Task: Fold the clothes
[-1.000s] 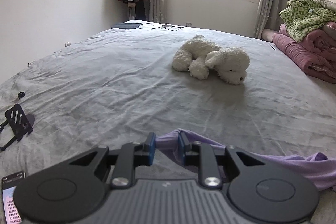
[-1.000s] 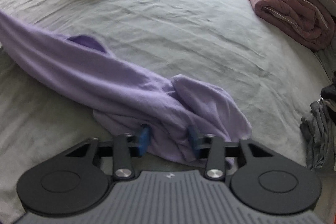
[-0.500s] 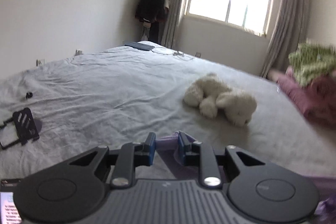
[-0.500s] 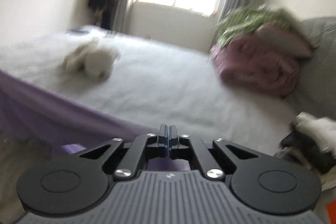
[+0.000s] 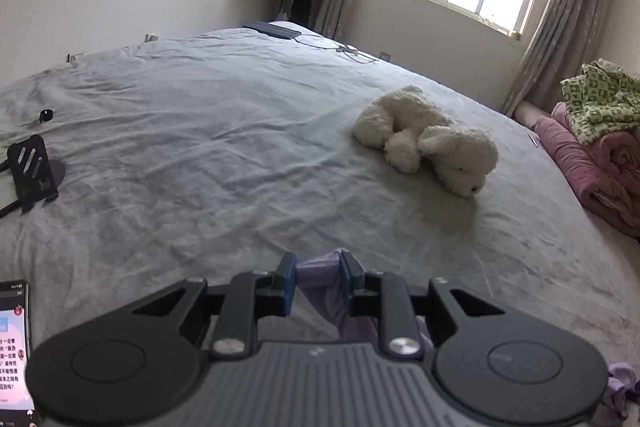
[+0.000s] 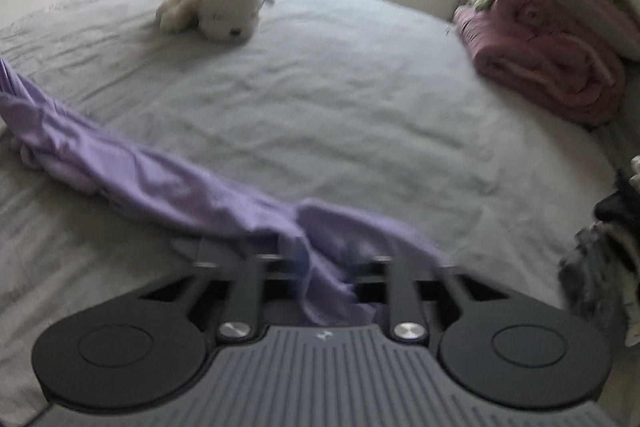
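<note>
A lilac garment (image 6: 132, 171) stretches across the grey bed from the left edge of the right wrist view down to my right gripper (image 6: 322, 259). The right view is blurred; cloth drapes between the fingers, which stand apart. In the left wrist view my left gripper (image 5: 318, 277) is shut on a bunched end of the same lilac garment (image 5: 320, 275), held just above the sheet, with more cloth hanging under the gripper body at the lower right.
A white plush dog (image 5: 428, 139) lies mid-bed. Rolled pink and green blankets (image 6: 552, 39) line the right side. A black phone stand (image 5: 30, 171) and a lit phone (image 5: 12, 343) lie at the left. Dark clothes (image 6: 612, 235) are piled at the right.
Both grippers swung up and came back down toward the bed. My right gripper, closed half a second ago, now has its fingers apart with the lilac cloth draped between them.
</note>
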A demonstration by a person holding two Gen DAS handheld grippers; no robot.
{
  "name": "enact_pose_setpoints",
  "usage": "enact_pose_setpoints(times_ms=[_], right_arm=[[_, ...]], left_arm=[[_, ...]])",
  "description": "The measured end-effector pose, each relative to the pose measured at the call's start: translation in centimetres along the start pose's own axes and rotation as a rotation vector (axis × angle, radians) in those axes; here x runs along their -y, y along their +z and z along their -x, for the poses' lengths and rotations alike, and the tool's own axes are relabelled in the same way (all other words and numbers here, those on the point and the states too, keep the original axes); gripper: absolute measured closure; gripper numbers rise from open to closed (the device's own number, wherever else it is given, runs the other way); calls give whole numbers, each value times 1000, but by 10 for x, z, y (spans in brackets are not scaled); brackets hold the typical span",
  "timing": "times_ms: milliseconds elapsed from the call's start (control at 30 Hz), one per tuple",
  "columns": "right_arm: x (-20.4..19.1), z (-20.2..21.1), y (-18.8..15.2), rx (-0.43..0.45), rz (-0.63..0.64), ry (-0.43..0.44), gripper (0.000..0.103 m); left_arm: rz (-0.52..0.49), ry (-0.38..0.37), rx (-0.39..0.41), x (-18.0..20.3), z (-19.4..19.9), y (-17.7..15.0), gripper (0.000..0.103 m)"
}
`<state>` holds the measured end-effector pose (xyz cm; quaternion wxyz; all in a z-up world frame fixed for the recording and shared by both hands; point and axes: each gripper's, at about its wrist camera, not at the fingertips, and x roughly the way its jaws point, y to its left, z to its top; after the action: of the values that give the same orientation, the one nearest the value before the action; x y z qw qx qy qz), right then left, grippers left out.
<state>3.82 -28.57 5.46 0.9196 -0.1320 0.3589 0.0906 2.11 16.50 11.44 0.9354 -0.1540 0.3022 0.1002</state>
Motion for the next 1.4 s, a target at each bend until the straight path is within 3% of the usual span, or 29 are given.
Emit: enact_pose_setpoints(times_ms=[133,167,200,500,600,767,900,967,1100,1200,1233,1400], right_arm=[[-11,-12,-6,-29,45,25,48],[-12,-15,-6,-36,46,20,68],[-14,-17,-5,-41,47,14,98],[8,33,15,186,-29,-162,98],[26,53,18,256,-64,-230,98],[40,98,27,442,-97,-365,98],[35,121,26,583,-33,-509,98],[36,124,25,564,-18,-500,98],[59,95,17,327,-16,-382,97],[82,70,7,143,-103,-213,97],[83,66,5,120,-109,-185,97],[67,62,12,106,-61,-77,97]], left_arm=[[12,2,-44,-5,-7,-2,80],[23,1,-54,-7,-9,-2,80],[39,-1,-60,-10,-9,-2,80],[130,-45,-31,-31,-6,6,80],[177,-104,-28,-32,-4,8,80],[207,-245,64,-22,11,15,80],[221,-336,199,-15,28,25,80],[213,-350,224,-12,34,27,80],[160,-316,40,-8,23,13,80],[190,-318,-101,-15,8,-3,80],[203,-310,-122,-19,5,-5,80],[176,-241,-44,-32,13,3,80]])
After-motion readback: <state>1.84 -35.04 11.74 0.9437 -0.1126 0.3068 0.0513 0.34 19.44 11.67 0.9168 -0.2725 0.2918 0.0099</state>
